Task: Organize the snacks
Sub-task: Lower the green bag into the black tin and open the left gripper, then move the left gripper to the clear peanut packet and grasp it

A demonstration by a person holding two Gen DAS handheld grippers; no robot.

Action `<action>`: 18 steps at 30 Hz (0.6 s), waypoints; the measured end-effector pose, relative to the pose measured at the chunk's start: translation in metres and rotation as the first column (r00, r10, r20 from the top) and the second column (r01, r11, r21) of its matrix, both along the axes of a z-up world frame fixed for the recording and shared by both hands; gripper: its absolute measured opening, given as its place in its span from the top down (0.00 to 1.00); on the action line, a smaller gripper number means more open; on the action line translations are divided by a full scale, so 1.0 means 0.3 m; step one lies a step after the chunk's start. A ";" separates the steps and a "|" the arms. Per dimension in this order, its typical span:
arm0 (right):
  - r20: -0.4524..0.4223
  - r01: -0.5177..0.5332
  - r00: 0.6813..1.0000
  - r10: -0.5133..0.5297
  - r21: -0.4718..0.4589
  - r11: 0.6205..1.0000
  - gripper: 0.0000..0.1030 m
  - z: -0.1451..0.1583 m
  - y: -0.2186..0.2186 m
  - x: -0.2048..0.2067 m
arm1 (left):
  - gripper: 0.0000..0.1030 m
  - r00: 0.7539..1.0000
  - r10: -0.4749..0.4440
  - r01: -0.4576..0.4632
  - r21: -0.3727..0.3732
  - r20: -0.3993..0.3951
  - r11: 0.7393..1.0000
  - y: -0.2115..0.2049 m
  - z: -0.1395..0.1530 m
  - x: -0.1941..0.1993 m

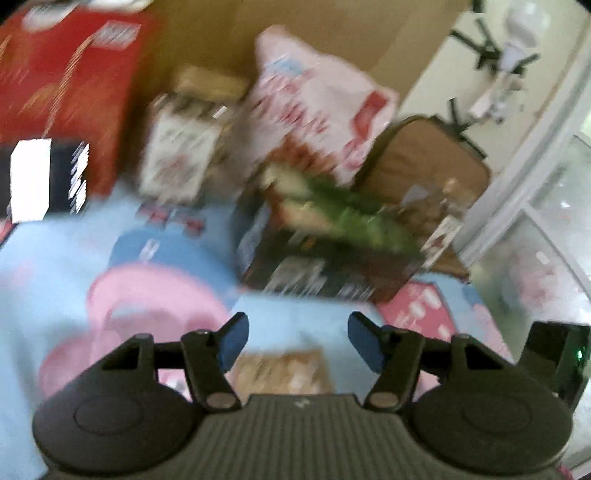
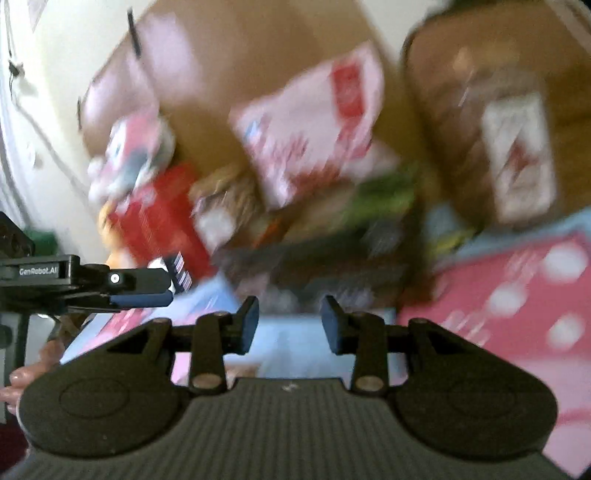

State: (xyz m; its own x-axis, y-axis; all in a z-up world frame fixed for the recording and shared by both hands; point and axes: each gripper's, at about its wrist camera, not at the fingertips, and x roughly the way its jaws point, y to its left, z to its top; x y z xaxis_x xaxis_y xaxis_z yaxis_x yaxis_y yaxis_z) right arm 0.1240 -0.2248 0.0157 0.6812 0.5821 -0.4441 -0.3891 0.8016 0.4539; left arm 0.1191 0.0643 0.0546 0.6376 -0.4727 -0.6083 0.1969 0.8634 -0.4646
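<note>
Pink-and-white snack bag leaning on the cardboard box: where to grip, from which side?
Likely its free top edge. The bag stands tilted against the cardboard box, its lower part buried behind the dark carton and the green pack. Come from above and in front, pinching across the thin top. Both the left gripper and the right gripper are open and empty. Blur hides the seam.

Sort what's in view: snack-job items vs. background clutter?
Job items:
- red box
- pink-and-white bag
- dark box with green packet on top
- cardboard box
- left tool and right tool, both open and empty

Lying about:
- blue-and-pink printed cloth
- brown case
- stand on the floor
</note>
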 end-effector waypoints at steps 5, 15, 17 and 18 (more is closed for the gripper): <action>-0.133 -0.053 0.990 0.055 0.022 0.998 0.61 -0.061 0.071 0.017 | 0.50 0.997 0.008 -0.011 -0.039 -0.077 0.999 0.049 -0.090 -0.045; -0.275 -0.051 0.954 0.120 0.247 0.968 0.61 -0.094 0.093 0.023 | 0.54 0.997 0.032 -0.038 -0.077 -0.074 0.996 0.060 -0.161 -0.084; -0.332 -0.023 0.927 0.173 0.411 0.911 0.61 -0.136 0.061 0.034 | 0.54 0.997 0.033 -0.040 -0.096 -0.072 0.995 0.069 -0.165 -0.085; -0.338 -0.005 0.925 0.174 0.445 0.895 0.61 -0.145 0.050 0.036 | 0.54 0.997 0.034 -0.041 -0.105 -0.073 0.994 0.074 -0.167 -0.085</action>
